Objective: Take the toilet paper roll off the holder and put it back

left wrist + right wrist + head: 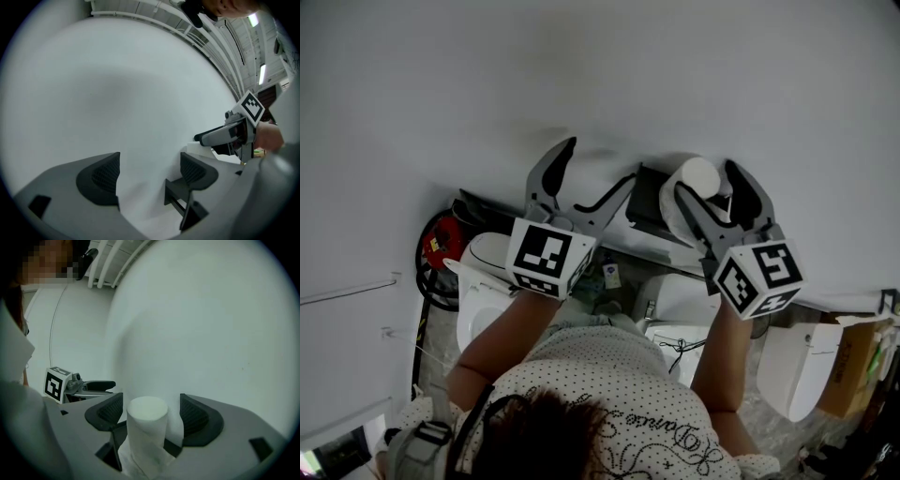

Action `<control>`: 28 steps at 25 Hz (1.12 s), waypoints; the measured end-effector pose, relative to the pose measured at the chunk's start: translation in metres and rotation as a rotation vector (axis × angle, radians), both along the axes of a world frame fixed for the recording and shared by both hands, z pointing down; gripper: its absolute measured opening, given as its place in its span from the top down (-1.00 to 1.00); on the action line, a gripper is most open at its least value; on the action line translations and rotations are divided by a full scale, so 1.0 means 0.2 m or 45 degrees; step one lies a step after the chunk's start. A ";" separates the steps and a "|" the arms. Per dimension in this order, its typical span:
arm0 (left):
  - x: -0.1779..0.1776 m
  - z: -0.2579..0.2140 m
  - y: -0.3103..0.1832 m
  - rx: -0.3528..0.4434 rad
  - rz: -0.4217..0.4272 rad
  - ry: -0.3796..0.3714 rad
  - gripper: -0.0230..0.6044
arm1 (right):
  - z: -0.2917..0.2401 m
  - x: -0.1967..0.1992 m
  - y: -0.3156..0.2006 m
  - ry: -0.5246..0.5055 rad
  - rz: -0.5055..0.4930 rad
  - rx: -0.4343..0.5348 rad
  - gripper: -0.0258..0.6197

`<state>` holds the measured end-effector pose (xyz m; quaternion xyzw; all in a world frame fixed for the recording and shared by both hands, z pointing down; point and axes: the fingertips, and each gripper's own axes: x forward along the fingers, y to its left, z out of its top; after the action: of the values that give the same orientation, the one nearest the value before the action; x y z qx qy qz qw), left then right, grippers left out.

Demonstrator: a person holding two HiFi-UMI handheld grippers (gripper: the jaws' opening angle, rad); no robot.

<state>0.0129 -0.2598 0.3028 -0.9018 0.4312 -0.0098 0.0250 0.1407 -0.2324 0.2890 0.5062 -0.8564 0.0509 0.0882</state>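
Note:
A white toilet paper roll (694, 183) sits on a dark holder (649, 202) fixed to the pale wall. My right gripper (705, 180) straddles the roll. In the right gripper view the roll (147, 420) stands between the two pads with a gap on each side, so the gripper (151, 411) is open and not pressing on it. My left gripper (598, 164) hangs just left of the holder, open and empty. In the left gripper view its jaws (150, 176) frame bare wall, with the holder's dark bracket (180, 199) beside the right finger.
The pale wall (581, 75) fills the upper part of the head view. Below the grippers are a white toilet (483, 281), a red object (441, 239), a second white fixture (802, 361) and a cardboard box (848, 366).

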 end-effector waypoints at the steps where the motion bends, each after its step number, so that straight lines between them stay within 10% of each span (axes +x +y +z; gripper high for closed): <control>1: 0.00 -0.01 0.00 0.008 0.000 0.003 -0.31 | -0.03 0.01 0.00 -0.013 0.009 0.030 -0.27; 14: -0.03 -0.12 0.03 0.086 -0.008 0.037 -0.26 | -0.14 0.12 0.07 -0.144 0.135 0.241 0.28; 28: -0.01 -0.04 0.08 0.065 0.045 0.054 0.79 | -0.07 0.30 0.18 -0.104 0.333 0.314 0.83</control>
<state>0.0118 -0.2431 0.2950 -0.9085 0.4156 0.0209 0.0391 0.2004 -0.1973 0.2751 0.6178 -0.7858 -0.0230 -0.0169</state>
